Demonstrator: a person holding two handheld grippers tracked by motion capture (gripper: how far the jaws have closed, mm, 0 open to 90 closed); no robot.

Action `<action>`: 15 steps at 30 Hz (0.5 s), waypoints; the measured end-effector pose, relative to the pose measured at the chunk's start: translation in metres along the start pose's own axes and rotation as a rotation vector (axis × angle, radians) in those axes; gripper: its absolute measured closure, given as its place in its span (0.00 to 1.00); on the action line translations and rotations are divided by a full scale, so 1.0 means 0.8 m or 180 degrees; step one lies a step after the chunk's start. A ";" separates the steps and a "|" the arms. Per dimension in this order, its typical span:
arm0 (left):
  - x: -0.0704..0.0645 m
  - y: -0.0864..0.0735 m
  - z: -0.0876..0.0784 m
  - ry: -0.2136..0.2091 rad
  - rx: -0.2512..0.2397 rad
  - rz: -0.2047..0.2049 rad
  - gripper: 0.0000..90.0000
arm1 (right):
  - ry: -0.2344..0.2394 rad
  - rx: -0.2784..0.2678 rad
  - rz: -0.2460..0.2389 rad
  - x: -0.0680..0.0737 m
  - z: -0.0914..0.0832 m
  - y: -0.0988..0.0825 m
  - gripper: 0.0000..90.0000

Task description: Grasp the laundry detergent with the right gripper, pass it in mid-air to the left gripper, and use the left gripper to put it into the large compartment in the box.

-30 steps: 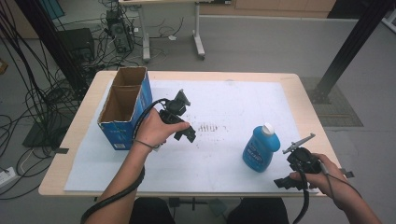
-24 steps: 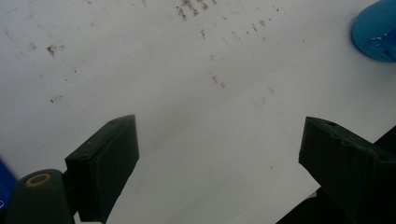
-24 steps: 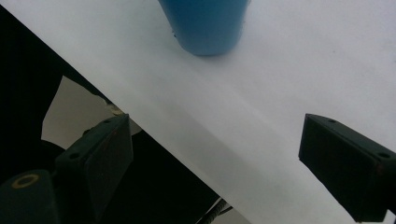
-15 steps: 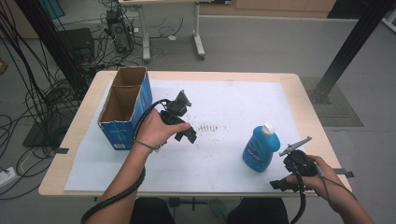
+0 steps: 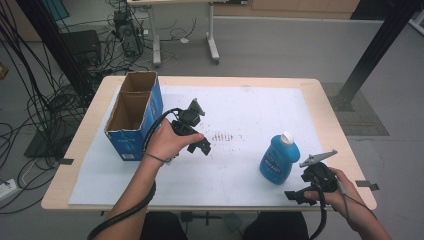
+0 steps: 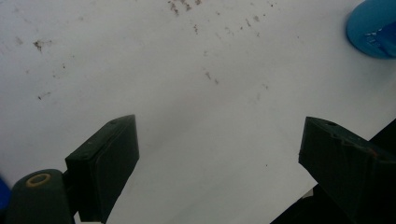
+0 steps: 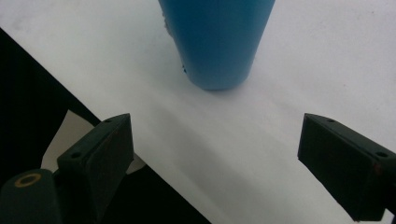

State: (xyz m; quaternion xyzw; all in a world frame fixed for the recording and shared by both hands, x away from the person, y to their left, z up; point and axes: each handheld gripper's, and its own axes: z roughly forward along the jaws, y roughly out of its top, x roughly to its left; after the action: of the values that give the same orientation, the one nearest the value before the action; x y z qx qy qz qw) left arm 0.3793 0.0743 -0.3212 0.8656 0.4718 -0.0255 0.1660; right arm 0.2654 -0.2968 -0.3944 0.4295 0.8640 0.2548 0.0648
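The counter (image 5: pixel 320 95) is carrying a white sheet (image 5: pixel 250 115) that is covering most of its top. An open blue cardboard box (image 5: pixel 132 117) is standing at the sheet's left edge. The blue bottle (image 5: pixel 279 158) with a white cap is standing upright toward the right near corner — apart from both grippers. The left gripper (image 5: pixel 197 137) is hovering mid-sheet beside the box, its jaws spread wide with nothing between them. The right gripper (image 5: pixel 305 192) is sitting at the near edge, just beside the bottle, pointing at its base — jaws standing wide apart and empty.
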 end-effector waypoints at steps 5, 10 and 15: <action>-0.001 -0.001 0.000 -0.0003 -0.0008 0.0001 0.14 | -0.0019 -0.0152 0.0036 -0.001 0.001 -0.003 0.12; -0.002 -0.001 -0.001 0.0000 -0.0021 0.0009 0.14 | -0.0030 -0.0290 0.0016 -0.001 0.003 -0.007 0.12; -0.003 -0.002 -0.002 -0.0001 -0.0023 0.0015 0.14 | -0.0016 -0.0369 -0.0023 0.000 0.005 -0.009 0.12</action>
State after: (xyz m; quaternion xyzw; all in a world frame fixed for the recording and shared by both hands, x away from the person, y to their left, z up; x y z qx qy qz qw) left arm 0.3765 0.0733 -0.3193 0.8661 0.4698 -0.0234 0.1692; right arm 0.2617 -0.2993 -0.4014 0.4226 0.8491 0.3031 0.0927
